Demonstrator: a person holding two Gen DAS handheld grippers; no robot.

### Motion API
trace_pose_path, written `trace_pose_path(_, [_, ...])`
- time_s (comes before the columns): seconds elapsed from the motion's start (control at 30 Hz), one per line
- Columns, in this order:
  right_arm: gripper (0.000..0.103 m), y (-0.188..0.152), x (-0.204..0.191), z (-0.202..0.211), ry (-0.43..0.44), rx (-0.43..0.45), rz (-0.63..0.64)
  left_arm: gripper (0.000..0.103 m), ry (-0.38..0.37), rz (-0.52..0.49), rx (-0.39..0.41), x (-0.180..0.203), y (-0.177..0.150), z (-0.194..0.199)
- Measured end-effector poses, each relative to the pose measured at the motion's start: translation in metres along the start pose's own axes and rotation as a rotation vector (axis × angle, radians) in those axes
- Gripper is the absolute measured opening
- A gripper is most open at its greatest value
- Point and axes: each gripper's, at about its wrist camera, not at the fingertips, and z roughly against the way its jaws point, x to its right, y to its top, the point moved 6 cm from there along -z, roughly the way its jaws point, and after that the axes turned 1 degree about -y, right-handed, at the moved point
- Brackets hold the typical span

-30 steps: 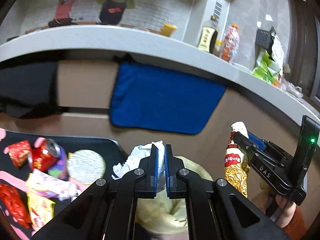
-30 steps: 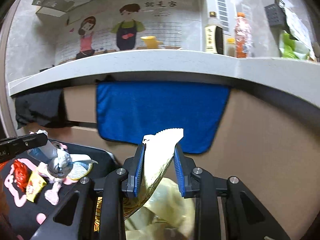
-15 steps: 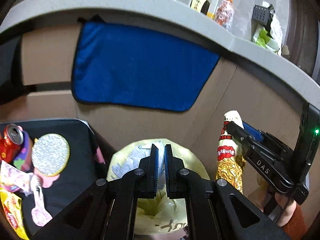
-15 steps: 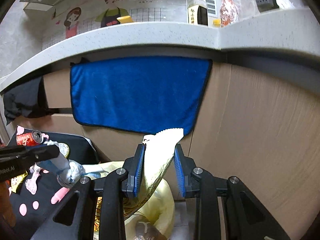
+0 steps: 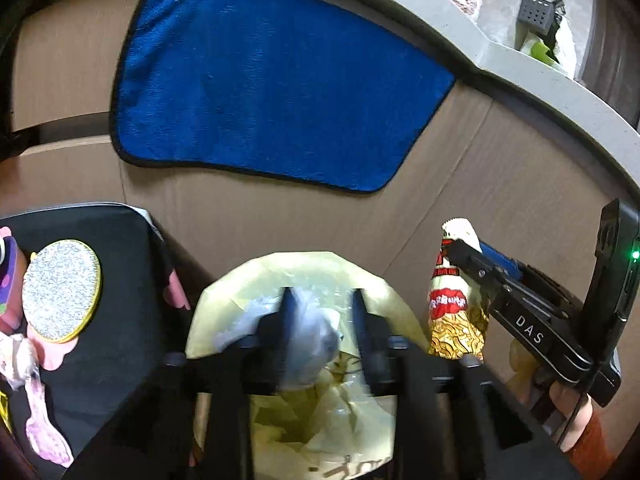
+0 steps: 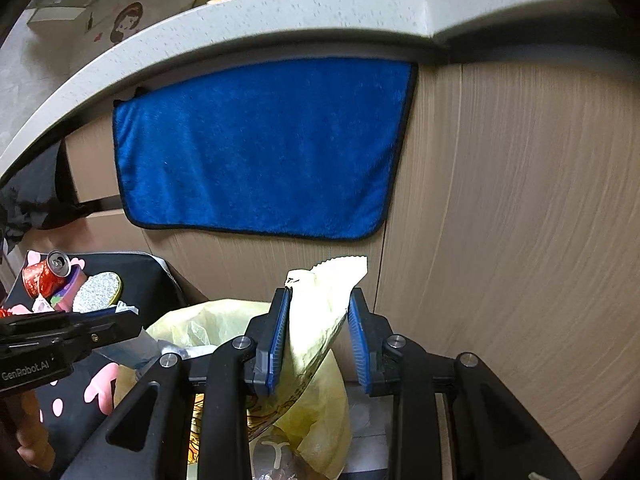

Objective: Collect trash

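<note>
Currently we hold both grippers over the bin [image 5: 304, 276], which is lined with a yellow bag and serves as our landmark. The left gripper [image 5: 320, 320] has its jaws opening directly above the bin mouth; the crumpled tissue [image 5: 308, 336] sits between them, blurred, and appears to be coming free. The right gripper [image 6: 318, 340] is clamped on a snack wrapper [image 6: 320, 304], just right of the bin in the left view.

Risks, as we judge them:
- The tissue is light and may cling to a pad or drift onto the bin rim.
- The wrapper is long; released from beside the bin, it could land outside.
- The two grippers are near each other and could collide above the bin.

Left of the bin lies a black mat [image 5: 120, 280] with pink shapes, carrying a red can [image 6: 54, 270], a glittery disc [image 5: 60, 292] and other litter. Behind the bin stands a wood-grain panel [image 6: 520, 220] with a blue towel [image 5: 272, 92] hanging from a grey counter [image 6: 280, 12].
</note>
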Motion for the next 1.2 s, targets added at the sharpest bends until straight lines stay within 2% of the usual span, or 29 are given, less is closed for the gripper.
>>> trace_pose_path(0.2, [0.027, -0.01, -0.007, -0.015, 0.029, -0.036, -0.047, 0.039, 0.057, 0.108, 0.037, -0.04, 0.001, 0.024])
trace_pose_path(0.33, [0.028, -0.016, -0.024, -0.023, 0.044, -0.053, -0.038, 0.04, 0.09, 0.182, 0.034, -0.066, -0.009, 0.041])
trace_pose_path(0.47, [0.034, -0.018, -0.044, -0.03, 0.07, -0.072, -0.026, 0.04, 0.149, 0.174, 0.049, -0.083, -0.024, 0.063])
trace_pose_path(0.57, [0.036, -0.022, -0.052, -0.034, 0.135, -0.095, -0.046, 0.04, 0.189, 0.153, 0.069, -0.09, -0.032, 0.081])
trace_pose_path(0.63, [0.038, -0.023, -0.054, -0.034, 0.118, -0.098, -0.046, 0.04, 0.208, 0.155, 0.085, -0.096, -0.038, 0.094])
trace_pose_path(0.93, [0.038, -0.017, -0.068, -0.001, 0.109, -0.055, -0.064, 0.04, 0.334, 0.184, 0.15, -0.144, -0.058, 0.16])
trace_pose_path(1.1, [0.038, -0.012, -0.1, 0.026, 0.136, -0.024, -0.057, 0.04, 0.416, 0.225, 0.161, -0.185, -0.076, 0.206])
trace_pose_path(1.2, [0.038, -0.008, -0.131, 0.038, 0.188, -0.021, -0.057, 0.04, 0.48, 0.233, 0.18, -0.212, -0.086, 0.239])
